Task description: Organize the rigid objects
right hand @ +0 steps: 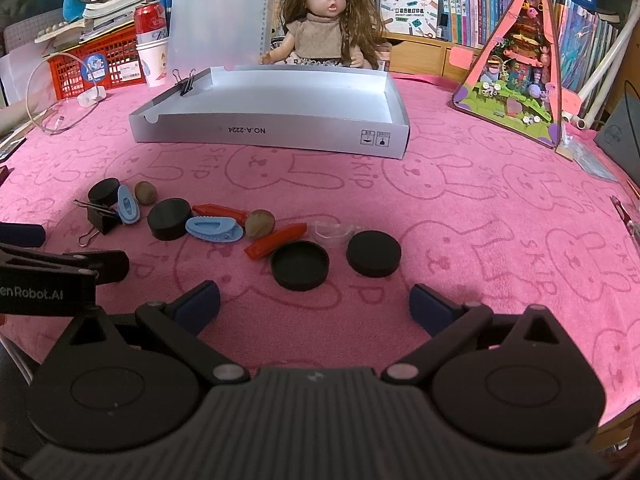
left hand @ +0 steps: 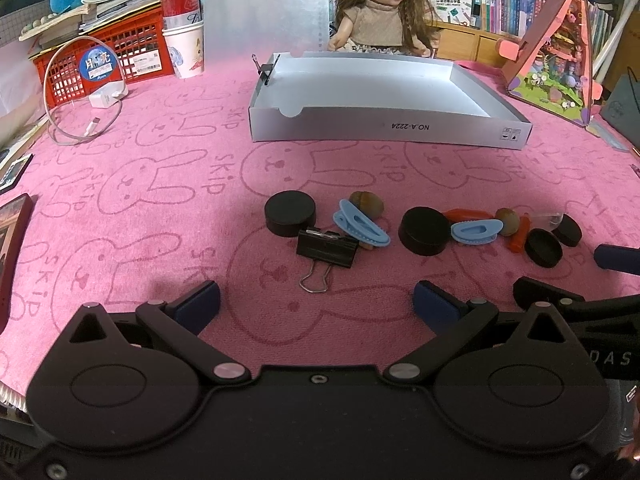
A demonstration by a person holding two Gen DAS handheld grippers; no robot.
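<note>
The left tongs (left hand: 316, 300) stood wide open over the pink towel (left hand: 160, 184) on the desk, holding nothing. Just ahead of them, close to the gap between the pads, lay a black binder clip (left hand: 327, 247) with its wire handle pointing back toward the tongs. Beyond it, touching or nearly so, sat a black round cap (left hand: 290, 214), a light blue clip (left hand: 363, 228) and a brown nut (left hand: 366, 204). Further right ran a second cluster: another black cap (left hand: 426, 231), a second blue clip (left hand: 476, 232), red pieces (left hand: 519, 236) and two smaller black caps.

The right tongs (right hand: 314, 304) were likewise spread wide and empty. Directly ahead of them lay an upturned black lid (right hand: 300, 265) and, just to its right, a flat black cap (right hand: 373, 253), the two apart. A red piece (right hand: 276, 241) touched the lid's far left edge, and a clear plastic piece (right hand: 330, 233) lay behind both. The remaining small things trailed off to the left.

The grey cardboard tray (right hand: 280, 124) sat well beyond the scattered things, open and holding only a binder clip (right hand: 186, 84) clamped on its left wall. A doll (right hand: 328, 28) sat behind it.
</note>
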